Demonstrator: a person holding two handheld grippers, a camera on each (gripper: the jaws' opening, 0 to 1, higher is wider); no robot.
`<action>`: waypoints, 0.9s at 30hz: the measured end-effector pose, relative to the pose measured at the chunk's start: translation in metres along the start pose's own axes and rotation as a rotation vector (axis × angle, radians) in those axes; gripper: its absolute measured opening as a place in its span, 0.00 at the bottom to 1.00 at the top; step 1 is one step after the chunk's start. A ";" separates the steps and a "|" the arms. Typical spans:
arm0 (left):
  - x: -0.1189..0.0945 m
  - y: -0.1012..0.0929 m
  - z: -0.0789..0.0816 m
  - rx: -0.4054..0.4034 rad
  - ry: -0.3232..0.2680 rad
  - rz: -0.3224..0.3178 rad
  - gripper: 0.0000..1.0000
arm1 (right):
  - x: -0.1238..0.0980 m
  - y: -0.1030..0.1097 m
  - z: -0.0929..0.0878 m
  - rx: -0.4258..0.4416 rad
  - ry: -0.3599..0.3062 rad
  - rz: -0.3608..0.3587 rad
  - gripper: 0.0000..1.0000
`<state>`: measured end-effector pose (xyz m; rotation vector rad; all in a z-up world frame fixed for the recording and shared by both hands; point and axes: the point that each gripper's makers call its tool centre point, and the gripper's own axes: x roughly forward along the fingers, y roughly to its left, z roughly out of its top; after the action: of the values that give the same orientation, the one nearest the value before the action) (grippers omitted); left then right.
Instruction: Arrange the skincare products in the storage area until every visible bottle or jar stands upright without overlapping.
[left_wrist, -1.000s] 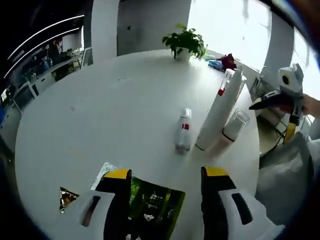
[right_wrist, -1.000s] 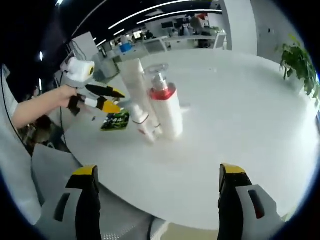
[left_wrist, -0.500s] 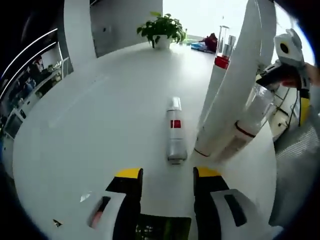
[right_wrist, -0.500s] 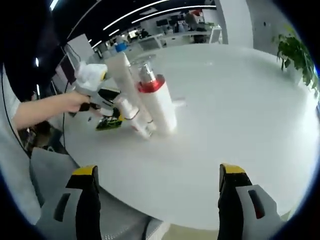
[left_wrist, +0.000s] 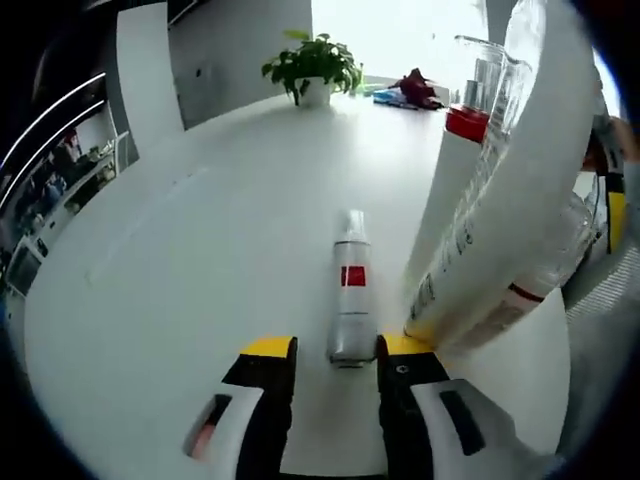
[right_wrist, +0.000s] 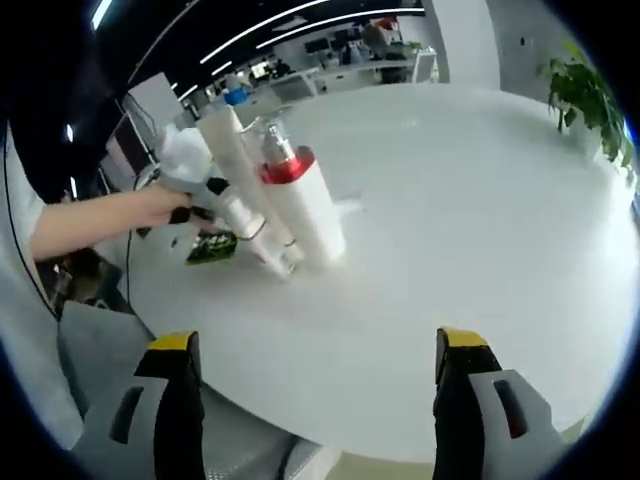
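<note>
- left gripper (left_wrist: 333, 350) low over the white table (left_wrist: 200, 260), fingers apart, the near end of the lying small bottle (left_wrist: 350, 290) just in front of the gap, not yet clamped.
- small bottle flat on its side near the middle of the table, red label up, long axis pointing away along the jaws.
- just to its right, a tall white tube (left_wrist: 510, 190) leaning, with a clear-capped bottle (left_wrist: 540, 275) behind it and a red-collared pump bottle (left_wrist: 450, 180) standing; all three close together, seems touching.
- right gripper (right_wrist: 312, 350) well apart from the group, fingers wide apart, holding nothing.
- in the right gripper view, same cluster left of centre: pump bottle (right_wrist: 300, 205) upright, tube (right_wrist: 232, 165) beside it.
- green packet (right_wrist: 212, 247) on the table near the person's hand (right_wrist: 165, 205).
- step in hand, as judged: grasp the lying bottle and stand it up.
- advice: slide further forward before closing, so as to grip the body and not only the end.
- keep the right jaw clear of the leaning tube; could topple the cluster.
- set upright in free table to the left.
</note>
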<state>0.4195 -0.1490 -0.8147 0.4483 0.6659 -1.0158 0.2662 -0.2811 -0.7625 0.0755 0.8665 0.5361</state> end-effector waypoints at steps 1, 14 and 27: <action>0.002 0.002 0.001 0.007 -0.005 -0.005 0.35 | 0.000 -0.001 0.000 0.005 -0.002 -0.002 0.97; 0.023 0.013 0.015 0.142 -0.048 -0.076 0.26 | -0.003 -0.006 -0.001 0.017 -0.003 -0.018 0.97; 0.008 0.031 0.017 0.076 -0.040 -0.007 0.25 | -0.001 0.001 0.007 0.003 -0.009 -0.006 0.97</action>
<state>0.4547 -0.1502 -0.8068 0.4912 0.5950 -1.0568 0.2699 -0.2797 -0.7571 0.0781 0.8582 0.5290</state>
